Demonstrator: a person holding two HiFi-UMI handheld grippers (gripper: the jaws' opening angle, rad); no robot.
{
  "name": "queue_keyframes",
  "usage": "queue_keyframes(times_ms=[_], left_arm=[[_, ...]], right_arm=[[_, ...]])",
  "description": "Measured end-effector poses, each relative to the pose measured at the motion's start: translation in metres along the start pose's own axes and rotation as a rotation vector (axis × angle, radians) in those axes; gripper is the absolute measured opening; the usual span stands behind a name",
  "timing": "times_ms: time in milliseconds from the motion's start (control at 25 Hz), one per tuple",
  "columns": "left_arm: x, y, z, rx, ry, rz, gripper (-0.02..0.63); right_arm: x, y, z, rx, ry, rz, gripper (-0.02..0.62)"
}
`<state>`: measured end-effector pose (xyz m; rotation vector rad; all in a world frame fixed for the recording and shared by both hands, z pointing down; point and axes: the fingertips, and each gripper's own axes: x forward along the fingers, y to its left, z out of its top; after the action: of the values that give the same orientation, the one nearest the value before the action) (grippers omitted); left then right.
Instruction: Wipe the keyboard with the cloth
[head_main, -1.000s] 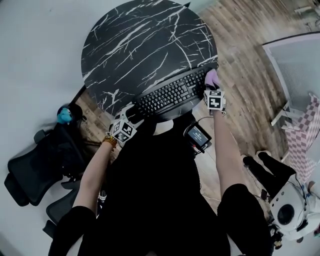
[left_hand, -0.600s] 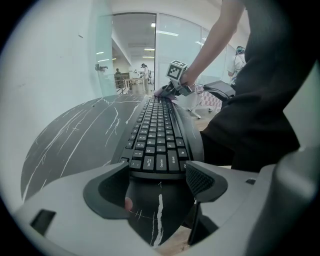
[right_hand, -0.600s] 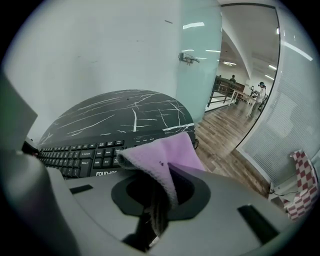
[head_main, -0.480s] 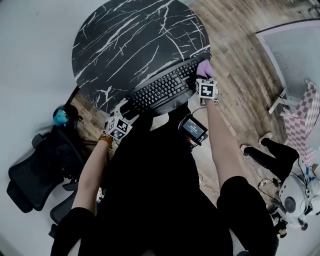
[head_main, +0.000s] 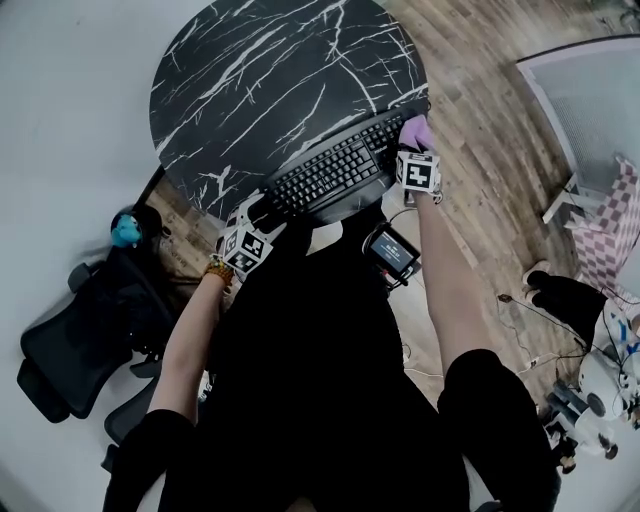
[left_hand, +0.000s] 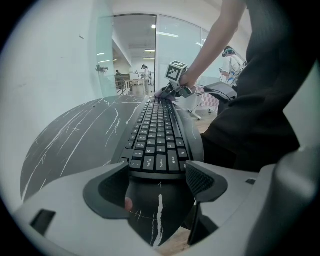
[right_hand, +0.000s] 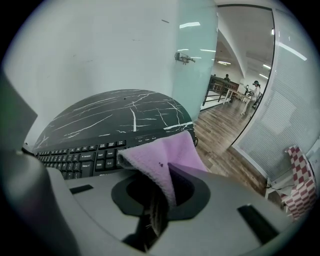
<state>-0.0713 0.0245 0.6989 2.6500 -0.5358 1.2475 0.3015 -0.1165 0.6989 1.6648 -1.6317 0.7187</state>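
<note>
A black keyboard (head_main: 330, 172) lies along the near edge of the round black marble table (head_main: 260, 80). My right gripper (head_main: 416, 150) is at the keyboard's right end, shut on a purple cloth (head_main: 416, 130) that rests on the last keys. In the right gripper view the cloth (right_hand: 165, 157) drapes out of the gripper (right_hand: 159, 192) and hides its fingertips. My left gripper (head_main: 252, 228) is at the keyboard's left end. In the left gripper view it (left_hand: 157, 171) is open, its jaws flanking the keyboard's (left_hand: 157, 130) near end, nothing pinched.
A black office chair (head_main: 75, 335) stands on the wooden floor at the left, with a blue object (head_main: 127, 231) beside it. A small screen device (head_main: 392, 253) hangs by the person's waist. A red-checked thing (head_main: 612, 240) and a white panel are at the right.
The head view has shifted a little. Both grippers keep their places at the two ends of the keyboard, the cloth still on its right end.
</note>
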Motion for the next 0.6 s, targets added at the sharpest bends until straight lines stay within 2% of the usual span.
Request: queue_keyframes(times_ms=[600], left_arm=[[0.001, 0.000, 0.000, 0.001, -0.010, -0.004, 0.337]], right_arm=[[-0.004, 0.021, -0.010, 0.025, 0.004, 0.010, 0.058]])
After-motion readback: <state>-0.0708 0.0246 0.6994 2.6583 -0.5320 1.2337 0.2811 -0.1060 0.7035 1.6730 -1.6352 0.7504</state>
